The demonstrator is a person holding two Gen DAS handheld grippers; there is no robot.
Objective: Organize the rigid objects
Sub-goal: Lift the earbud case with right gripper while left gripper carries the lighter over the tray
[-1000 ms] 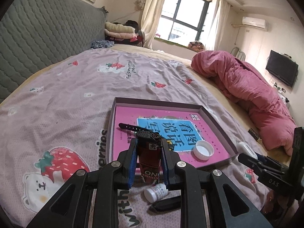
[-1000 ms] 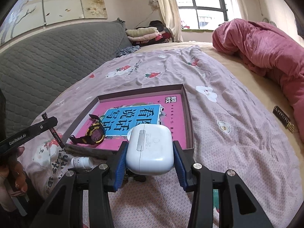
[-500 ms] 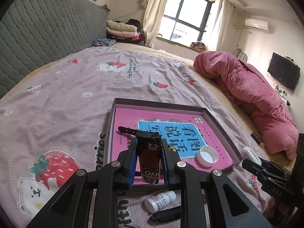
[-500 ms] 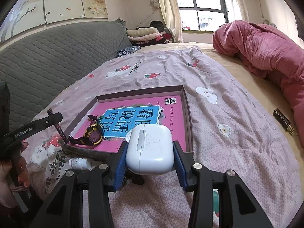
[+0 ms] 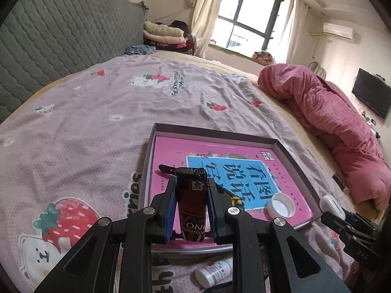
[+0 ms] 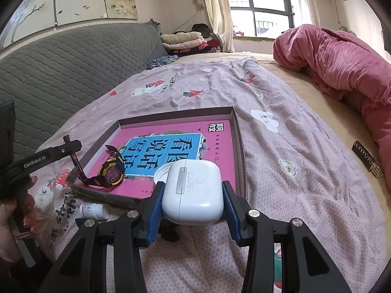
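My left gripper point(image 5: 191, 190) is shut on a dark red lighter point(image 5: 191, 202), held above the near left part of a shallow box point(image 5: 288, 156) lined with a pink and blue book cover. My right gripper point(image 6: 192, 190) is shut on a white earbud case point(image 6: 193, 193), held over the box's near right corner point(image 6: 240, 156). A black and yellow wristwatch point(image 6: 110, 171) and a white bottle cap point(image 5: 281, 206) lie in the box. A small white pill bottle point(image 5: 215, 272) lies on the bedsheet just outside the box's near edge.
The box rests on a pink strawberry-print sheet point(image 5: 80, 127). A rolled pink duvet point(image 5: 325, 112) lies to the right. A grey padded headboard point(image 6: 68, 63) and folded clothes point(image 6: 185, 40) are beyond. A small dark label point(image 6: 364, 158) lies on the bed at right.
Both grippers have moved forward toward the box, still holding their objects. The left one now holds the lighter over the box's near edge.
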